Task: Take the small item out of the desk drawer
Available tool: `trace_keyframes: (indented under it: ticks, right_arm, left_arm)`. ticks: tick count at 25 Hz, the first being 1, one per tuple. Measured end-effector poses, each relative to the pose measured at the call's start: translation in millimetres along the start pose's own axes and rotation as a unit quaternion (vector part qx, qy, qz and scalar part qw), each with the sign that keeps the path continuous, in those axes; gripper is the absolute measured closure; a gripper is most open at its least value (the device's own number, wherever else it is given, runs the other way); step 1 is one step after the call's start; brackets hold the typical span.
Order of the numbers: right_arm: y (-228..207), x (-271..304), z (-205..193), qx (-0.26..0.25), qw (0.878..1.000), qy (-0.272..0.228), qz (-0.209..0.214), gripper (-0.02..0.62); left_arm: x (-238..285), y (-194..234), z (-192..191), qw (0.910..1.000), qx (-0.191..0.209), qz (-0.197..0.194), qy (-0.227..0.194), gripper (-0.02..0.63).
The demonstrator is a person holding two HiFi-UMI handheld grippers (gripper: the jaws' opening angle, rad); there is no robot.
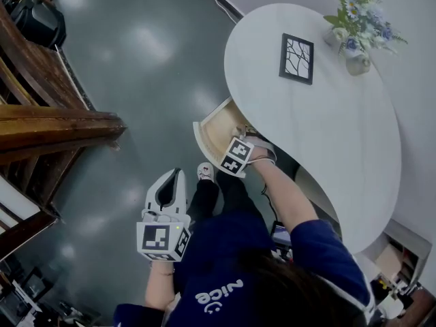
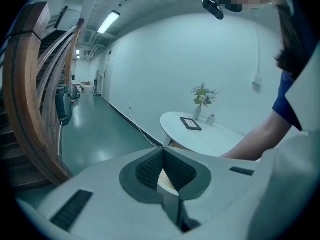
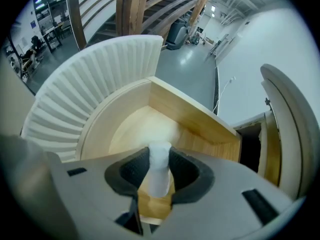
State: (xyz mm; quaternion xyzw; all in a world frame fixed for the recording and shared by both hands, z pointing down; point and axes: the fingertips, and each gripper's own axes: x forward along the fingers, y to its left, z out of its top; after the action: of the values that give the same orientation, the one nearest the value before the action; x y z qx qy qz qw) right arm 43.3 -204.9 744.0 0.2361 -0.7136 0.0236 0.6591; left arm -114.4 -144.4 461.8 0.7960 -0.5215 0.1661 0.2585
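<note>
Jaws of the right gripper (image 3: 160, 178) are pinched on a small white item (image 3: 160, 156), a short upright cylinder whose top pokes out above the dark pads. Just beyond it lies the open drawer (image 3: 200, 115), its pale wooden floor bare beneath the item and its ribbed white front (image 3: 90, 79) swung out to the side. The head view shows this drawer standing out from under the edge of the white oval desk (image 1: 327, 135), with the gripper pointing steeply down over it. The left gripper (image 2: 162, 170) is held well apart near the person's legs, its 2 pads pressed together on nothing. The step in hand looks like the extraction itself: the item is gripped but remains over the drawer. The next move probably calls for a steady lift, keeping the pinch firm and clearing the wooden wall and the desk's edge.
</note>
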Motion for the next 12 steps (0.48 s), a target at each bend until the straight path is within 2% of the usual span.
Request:
trace_keyframes:
  ticks: [6,12]
  right_arm:
    - [1.3,-18.9,2.3,0.036,0.999,-0.017,0.002,0.462]
    - [0.8,-41.1,11.0,0.049,0.998,-0.035,-0.014,0.462]
  left_arm:
    - [-1.9,-1.5,4.1,0.9999,0.008,-0.005,-0.009,0.603]
    - [-4.1,0.2,5.2,0.9998,0.017,-0.009,-0.006,0.603]
